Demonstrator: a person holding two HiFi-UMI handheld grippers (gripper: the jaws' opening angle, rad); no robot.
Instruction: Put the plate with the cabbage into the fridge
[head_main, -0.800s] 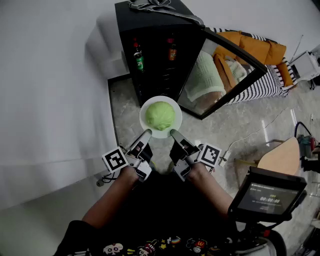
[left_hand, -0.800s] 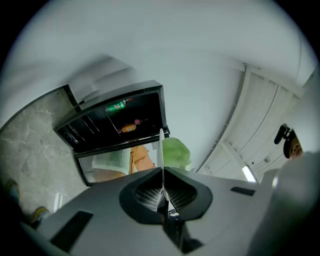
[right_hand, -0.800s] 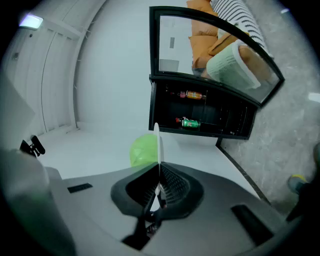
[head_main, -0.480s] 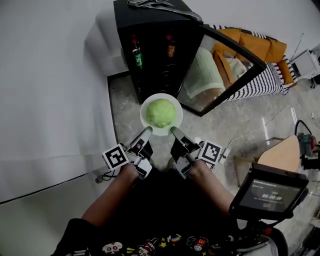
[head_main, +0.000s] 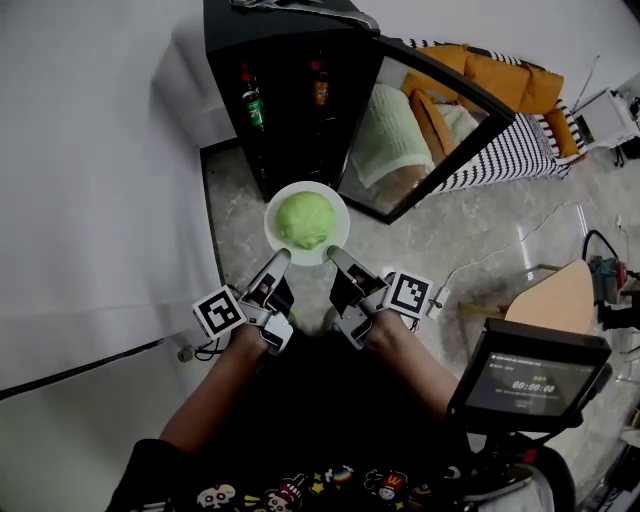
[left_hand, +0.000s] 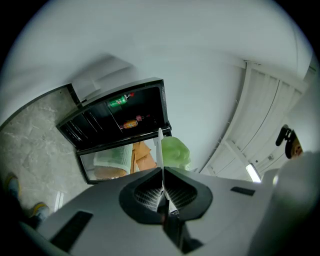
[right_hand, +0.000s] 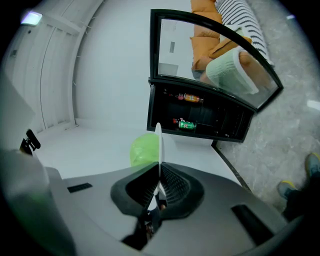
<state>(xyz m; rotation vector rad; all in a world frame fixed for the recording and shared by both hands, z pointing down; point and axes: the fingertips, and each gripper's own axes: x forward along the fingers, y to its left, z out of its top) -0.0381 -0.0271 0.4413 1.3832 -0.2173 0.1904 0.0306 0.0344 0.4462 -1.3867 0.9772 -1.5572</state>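
A white plate (head_main: 281, 199) carrying a pale green cabbage (head_main: 304, 219) is held in the air in front of the open black fridge (head_main: 290, 90). My left gripper (head_main: 279, 256) is shut on the plate's near left rim, and my right gripper (head_main: 333, 252) is shut on its near right rim. In the left gripper view the plate (left_hand: 159, 145) stands edge-on between the jaws with the cabbage (left_hand: 175, 153) to its right. The right gripper view has the plate (right_hand: 159, 144) edge-on too, with the cabbage (right_hand: 144, 149) on its left and the fridge (right_hand: 200, 117) beyond.
The fridge's glass door (head_main: 430, 120) swings open to the right. Bottles (head_main: 250, 103) stand on a shelf inside. A white wall (head_main: 90, 170) runs along the left. An orange and striped sofa (head_main: 510, 110) lies behind the door. A wooden board (head_main: 560, 305) and a timer screen (head_main: 525, 375) are at the right.
The plate with the cabbage and both grippers have shifted left and a little farther forward in the head view, closer to the fridge opening. Both grips are unchanged.
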